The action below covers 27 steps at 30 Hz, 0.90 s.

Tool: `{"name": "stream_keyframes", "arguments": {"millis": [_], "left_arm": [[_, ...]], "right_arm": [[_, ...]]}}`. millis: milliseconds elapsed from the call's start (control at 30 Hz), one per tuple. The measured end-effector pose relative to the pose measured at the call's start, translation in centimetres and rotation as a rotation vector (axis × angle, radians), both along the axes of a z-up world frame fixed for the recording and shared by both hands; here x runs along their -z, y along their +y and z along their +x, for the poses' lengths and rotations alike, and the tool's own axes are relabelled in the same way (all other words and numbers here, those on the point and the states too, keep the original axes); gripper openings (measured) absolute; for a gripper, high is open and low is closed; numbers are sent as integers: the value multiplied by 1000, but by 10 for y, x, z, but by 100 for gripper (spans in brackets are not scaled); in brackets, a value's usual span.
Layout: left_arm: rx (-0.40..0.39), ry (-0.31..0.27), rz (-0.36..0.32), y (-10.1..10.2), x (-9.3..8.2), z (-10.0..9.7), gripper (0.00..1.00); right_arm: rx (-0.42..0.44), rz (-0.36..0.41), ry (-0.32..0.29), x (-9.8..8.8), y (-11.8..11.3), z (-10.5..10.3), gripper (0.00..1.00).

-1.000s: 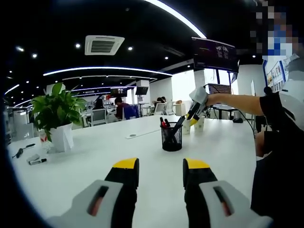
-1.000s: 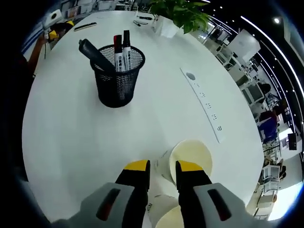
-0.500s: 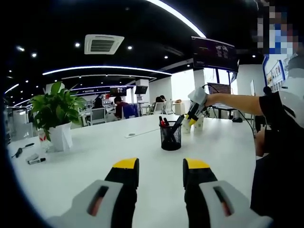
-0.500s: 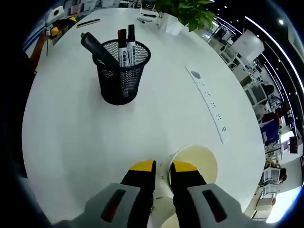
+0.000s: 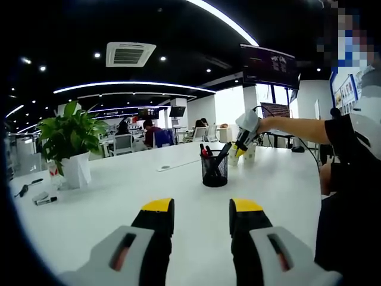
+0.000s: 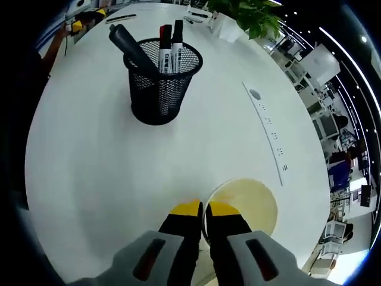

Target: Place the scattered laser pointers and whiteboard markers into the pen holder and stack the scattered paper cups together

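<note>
Left gripper view: the left claw (image 5: 202,215) hovers above the white desk (image 5: 119,208) with its jaws set apart and nothing between them. The black mesh pen holder (image 5: 214,171) stands upright on the desk well ahead of this claw, with markers (image 5: 205,152) and a dark pointer rising from its mouth. Just beyond the holder, to its right, the right claw (image 5: 243,146) is held by a person's arm (image 5: 297,128) and sits at a paper cup (image 5: 250,154) on the desk. A potted plant (image 5: 70,146) stands far left, with a loose marker (image 5: 46,201) and another small dark item lying near it on the desk.

Right gripper view: the right claw (image 6: 203,208) is nearly closed, its yellow-tipped jaws pinching the near rim of a paper cup (image 6: 250,199) that sits directly at the jaw tips, mouth facing the camera. The pen holder (image 6: 159,89) stands upright on the desk (image 6: 77,155) well ahead of the claw, up and to the left. It holds two markers (image 6: 169,44) upright and a dark laser pointer (image 6: 128,46) leaning left. A socket strip (image 6: 271,134) is set in the desk to the right.
</note>
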<state>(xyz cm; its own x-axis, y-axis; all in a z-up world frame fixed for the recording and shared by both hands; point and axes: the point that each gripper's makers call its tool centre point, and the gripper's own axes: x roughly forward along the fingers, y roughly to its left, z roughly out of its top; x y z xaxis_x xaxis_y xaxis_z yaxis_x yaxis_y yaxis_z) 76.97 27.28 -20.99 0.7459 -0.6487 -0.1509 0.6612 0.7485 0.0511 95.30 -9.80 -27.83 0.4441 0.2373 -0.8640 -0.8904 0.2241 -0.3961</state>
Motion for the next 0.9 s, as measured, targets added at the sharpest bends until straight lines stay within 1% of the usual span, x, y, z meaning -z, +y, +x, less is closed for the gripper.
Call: {"name": "stream_keyframes", "arguments": {"millis": [200,267,333,367,433,533,633,667,733,767,833,900], "left_arm": [[2,-1,2,-1,0,-1,38],[-3,-1,1,1,0,0,38],[-3,-3,0,1,-1,-1,38],[-2,-4,-1,1,-1,-1,38],[-1,-5,0,2,-2,-1,38],[0,-6,2,1,-2,-1,38],[1,-6,3,0,-2,-2,38],[0,-6,4,1,-2,-1,38],[-1,-7,4,1,-2,-2,38],[-2,-8,3,1,-3,-1,38],[-2,-8,3,1,-3,-1,38],[-2,-7,4,1,-2,-1,38]], "right_arm": [[3,6,2,-1,2,-1,6],[-2,9,1,-4,2,-2,6],[-24,-3,8,-5,3,-5,6],[-23,-7,13,-7,2,-5,6],[-17,-5,2,-14,1,-4,6],[-15,29,-7,-26,6,-5,6],[-12,21,-15,-37,6,-8,6],[-20,15,-15,-44,7,-12,6],[-27,18,-19,-51,8,-14,6],[-26,49,-32,-68,10,-16,6],[-22,100,-48,-86,12,-18,6],[-14,130,-81,-105,10,-19,6]]}}
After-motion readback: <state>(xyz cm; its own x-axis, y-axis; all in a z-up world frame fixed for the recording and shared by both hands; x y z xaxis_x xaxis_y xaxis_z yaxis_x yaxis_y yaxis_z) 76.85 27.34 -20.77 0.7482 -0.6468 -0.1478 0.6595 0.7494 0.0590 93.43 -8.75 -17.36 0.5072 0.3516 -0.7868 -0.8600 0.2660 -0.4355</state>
